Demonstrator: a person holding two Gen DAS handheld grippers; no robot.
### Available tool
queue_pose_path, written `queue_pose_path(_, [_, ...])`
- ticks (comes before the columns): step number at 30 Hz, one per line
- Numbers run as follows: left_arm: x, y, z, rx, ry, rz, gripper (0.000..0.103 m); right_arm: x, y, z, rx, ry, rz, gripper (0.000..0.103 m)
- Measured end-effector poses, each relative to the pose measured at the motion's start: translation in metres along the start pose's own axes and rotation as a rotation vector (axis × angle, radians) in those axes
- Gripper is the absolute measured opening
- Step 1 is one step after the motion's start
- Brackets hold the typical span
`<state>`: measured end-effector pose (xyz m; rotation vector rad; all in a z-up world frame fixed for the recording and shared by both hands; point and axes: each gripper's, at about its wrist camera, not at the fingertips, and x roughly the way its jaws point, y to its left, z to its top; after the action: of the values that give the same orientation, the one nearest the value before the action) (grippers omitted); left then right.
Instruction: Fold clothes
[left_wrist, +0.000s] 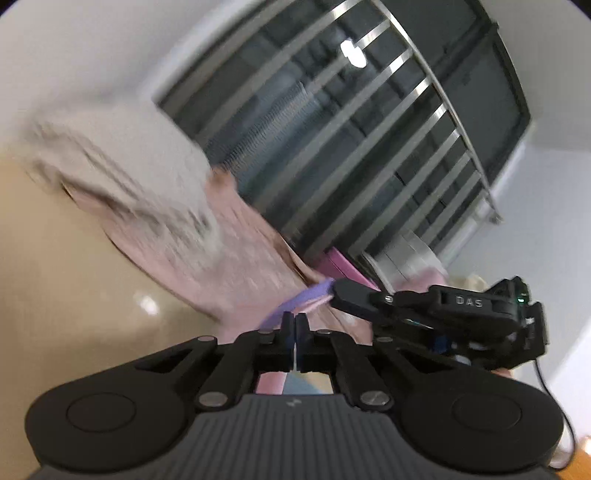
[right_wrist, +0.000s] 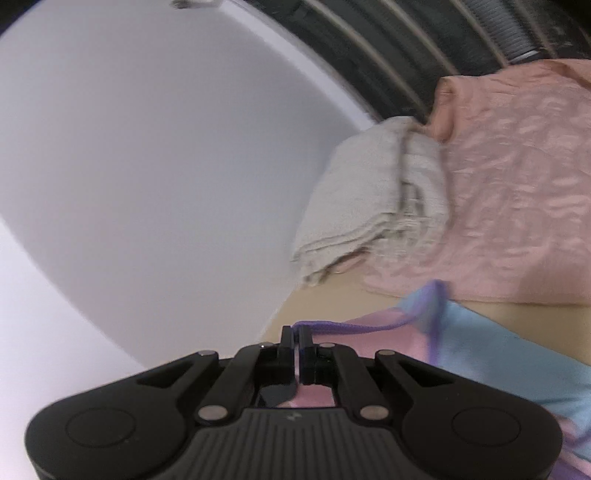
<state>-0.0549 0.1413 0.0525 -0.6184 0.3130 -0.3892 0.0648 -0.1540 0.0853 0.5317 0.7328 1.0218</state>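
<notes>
Left gripper (left_wrist: 295, 325): jaws clenched, a thin strip of the pastel garment (left_wrist: 295, 301) pinched between them; purple hem ran off toward 1 o'clock to the tip of the right gripper (left_wrist: 338, 293), which entered the left wrist view from 3 o'clock. The two grippers sat near each other along the same purple edge. Pink and pale blue cloth showed below the left jaws through the gap in the frame.

Right gripper (right_wrist: 295, 338): jaws clenched on the garment's purple hem (right_wrist: 343, 326). From the pinch the hem ran toward 3 o'clock, then the garment (right_wrist: 498, 354) spread out in blue and pink panels toward 4 o'clock, lying over the tan counter (right_wrist: 332, 299).

Beyond the garment, at 1 to 2 o'clock in the right wrist view, a pink textured cloth (right_wrist: 517, 184) lay flat on the counter. A folded beige towel (right_wrist: 369, 195) sat at its edge, at 12 to 1 o'clock, overlapping the pink cloth. In the left wrist view the same towel (left_wrist: 122, 166) appeared at 10 o'clock, blurred, on top of the pink cloth (left_wrist: 240, 251).

Background: white wall (right_wrist: 147, 147) at 9 to 12 o'clock in the right wrist view; dark window with metal bars (left_wrist: 351, 129) at 12 to 2 o'clock in the left wrist view. Both views motion-blurred; fine detail of the fabrics could not be told.
</notes>
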Motion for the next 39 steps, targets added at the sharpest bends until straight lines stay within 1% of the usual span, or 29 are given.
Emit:
queue_pose_path(1, [-0.010,-0.004,0.004,0.022,-0.040,0.048,0.000,0.006,0.008,0.004,-0.022,0.004,0.016,0.002])
queue_pose_path(3, [-0.029,-0.014,0.011,0.077,-0.133,0.192,0.000,0.029,0.027,0.016,-0.079,0.012,0.039,0.002])
queue_pose_path(4, [-0.032,-0.017,0.014,0.104,-0.161,0.291,0.001,0.047,0.037,0.023,-0.106,0.029,0.043,0.002])
queue_pose_path(5, [-0.031,-0.015,0.015,0.112,-0.166,0.401,0.003,0.067,0.044,0.028,-0.132,0.049,0.036,0.002])
queue_pose_path(6, [-0.028,-0.008,0.012,0.094,-0.140,0.473,0.006,0.093,0.050,0.032,-0.160,0.072,-0.005,0.002])
queue_pose_path(7, [-0.025,0.000,0.010,0.075,-0.113,0.545,0.006,0.119,0.053,0.031,-0.191,0.107,-0.080,0.003])
queue_pose_path(8, [-0.024,0.006,0.006,0.058,-0.088,0.604,0.006,0.146,0.056,0.030,-0.222,0.146,-0.163,0.008])
queue_pose_path(10, [-0.029,0.014,-0.009,0.030,-0.046,0.653,0.006,0.183,0.059,0.024,-0.310,0.241,-0.310,0.010])
queue_pose_path(11, [-0.032,0.016,-0.016,0.025,-0.030,0.674,0.007,0.186,0.061,0.021,-0.341,0.246,-0.343,0.010])
queue_pose_path(12, [-0.035,0.014,-0.022,0.049,-0.024,0.681,0.014,0.182,0.062,0.018,-0.365,0.232,-0.361,0.010])
queue_pose_path(13, [-0.036,0.010,-0.028,0.077,-0.015,0.681,0.023,0.175,0.061,0.018,-0.378,0.209,-0.360,0.015])
queue_pose_path(14, [-0.034,0.005,-0.031,0.109,-0.002,0.664,0.027,0.163,0.058,0.018,-0.374,0.185,-0.362,0.028])
queue_pose_path(15, [-0.027,0.000,-0.033,0.146,0.015,0.634,0.031,0.149,0.053,0.016,-0.367,0.174,-0.383,0.032])
queue_pose_path(16, [-0.020,-0.006,-0.035,0.183,0.033,0.605,0.031,0.136,0.049,0.014,-0.362,0.169,-0.410,0.032])
queue_pose_path(18, [-0.003,-0.016,-0.037,0.259,0.073,0.559,0.032,0.112,0.036,0.007,-0.369,0.184,-0.494,0.032])
queue_pose_path(21, [0.031,-0.020,-0.039,0.318,0.192,0.561,0.034,0.087,0.013,-0.009,-0.372,0.232,-0.620,0.032])
queue_pose_path(22, [0.040,-0.018,-0.040,0.321,0.233,0.581,0.034,0.081,0.005,-0.013,-0.361,0.242,-0.642,0.032])
queue_pose_path(23, [0.046,-0.015,-0.040,0.324,0.265,0.600,0.034,0.077,-0.003,-0.016,-0.346,0.251,-0.649,0.032])
queue_pose_path(26, [0.040,-0.009,-0.045,0.342,0.269,0.635,0.034,0.074,-0.016,-0.019,-0.319,0.251,-0.634,0.032])
queue_pose_path(30, [0.020,-0.008,-0.054,0.371,0.258,0.695,0.034,0.096,-0.022,-0.018,-0.323,0.252,-0.645,0.032])
queue_pose_path(32, [0.009,-0.008,-0.057,0.360,0.256,0.719,0.034,0.108,-0.024,-0.017,-0.326,0.252,-0.652,0.029])
queue_pose_path(34, [0.002,-0.008,-0.055,0.346,0.265,0.737,0.034,0.120,-0.027,-0.016,-0.329,0.253,-0.659,0.015])
queue_pose_path(35, [0.000,-0.007,-0.054,0.341,0.266,0.747,0.034,0.126,-0.028,-0.016,-0.330,0.253,-0.663,0.002])
queue_pose_path(36, [0.000,-0.006,-0.053,0.338,0.263,0.758,0.034,0.130,-0.029,-0.013,-0.328,0.245,-0.659,0.002])
queue_pose_path(38, [-0.001,-0.003,-0.051,0.326,0.256,0.776,0.039,0.143,-0.028,-0.007,-0.369,0.222,-0.659,0.002])
queue_pose_path(39, [-0.004,-0.002,-0.048,0.302,0.248,0.769,0.041,0.150,-0.027,-0.004,-0.394,0.211,-0.659,0.003])
